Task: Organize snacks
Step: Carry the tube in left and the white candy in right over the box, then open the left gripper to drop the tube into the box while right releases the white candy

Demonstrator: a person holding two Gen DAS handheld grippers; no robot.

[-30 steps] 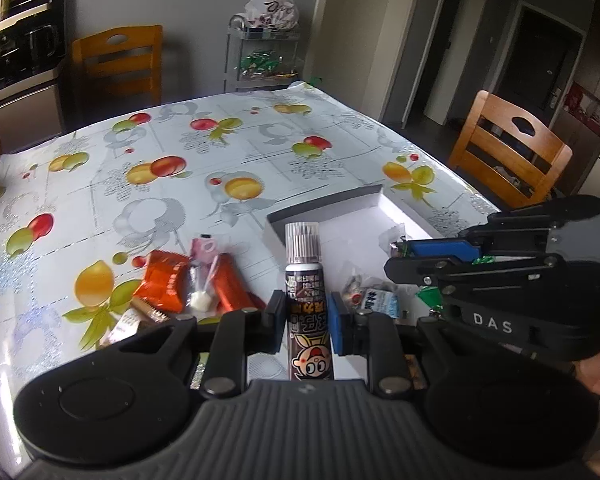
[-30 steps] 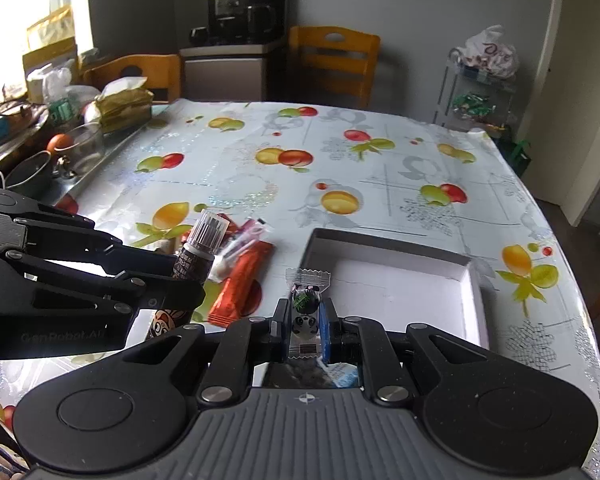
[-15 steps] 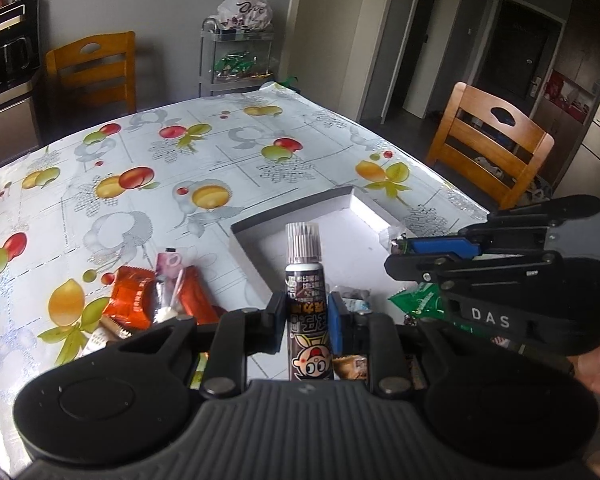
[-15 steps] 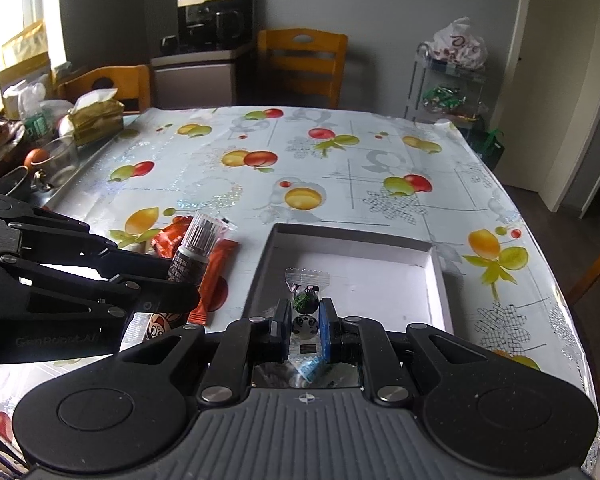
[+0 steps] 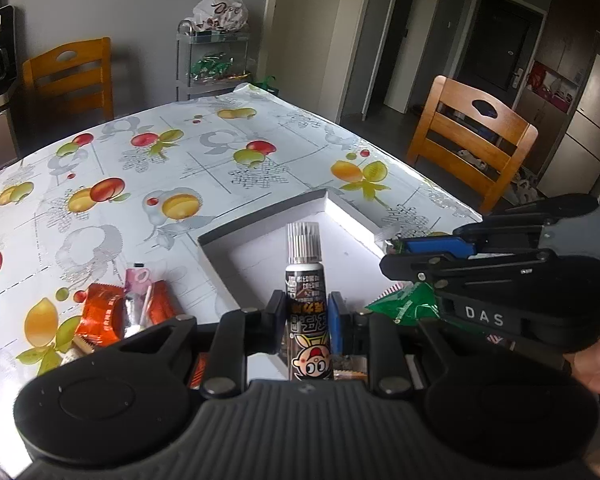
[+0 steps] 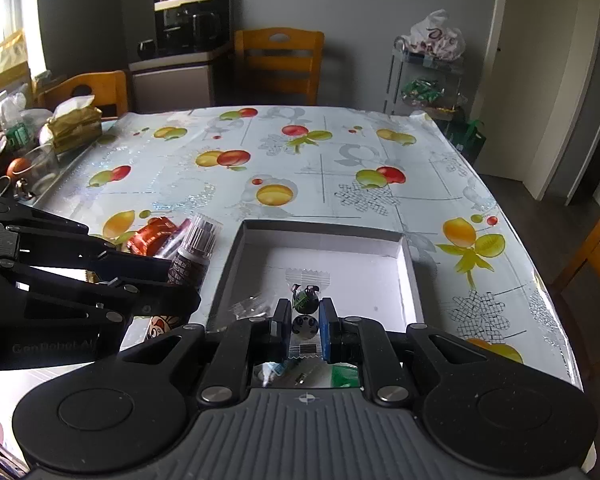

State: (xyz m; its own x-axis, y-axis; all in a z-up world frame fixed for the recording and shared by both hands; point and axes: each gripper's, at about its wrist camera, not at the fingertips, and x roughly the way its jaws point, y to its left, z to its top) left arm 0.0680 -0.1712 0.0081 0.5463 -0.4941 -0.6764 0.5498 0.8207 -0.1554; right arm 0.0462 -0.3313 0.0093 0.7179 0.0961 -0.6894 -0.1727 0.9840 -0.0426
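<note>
My left gripper (image 5: 307,316) is shut on an upright dark snack tube (image 5: 306,292) with a cartoon face and a crimped silver top. It hangs over the near left corner of a shallow white box (image 5: 260,222). My right gripper (image 6: 306,320) is shut on a clear packet of panda candies (image 6: 307,300) over the box's (image 6: 324,227) near side. A green packet (image 5: 408,306) and a small clear wrapper (image 6: 252,306) lie at the box's near end. The right gripper (image 5: 392,254) shows at the right of the left wrist view, the left gripper (image 6: 180,284) with the tube (image 6: 196,248) at the left of the right wrist view.
Orange packets (image 5: 100,314) and a pink wrapper (image 5: 138,280) lie on the fruit-print tablecloth (image 5: 140,168) left of the box. A tissue pack (image 6: 74,124) and a glass bowl (image 6: 40,164) stand at the table's left edge. Wooden chairs (image 5: 470,140) surround the table.
Both grippers have moved to the right with their snacks, from beside the loose pile to over the white box. Both stay shut.
</note>
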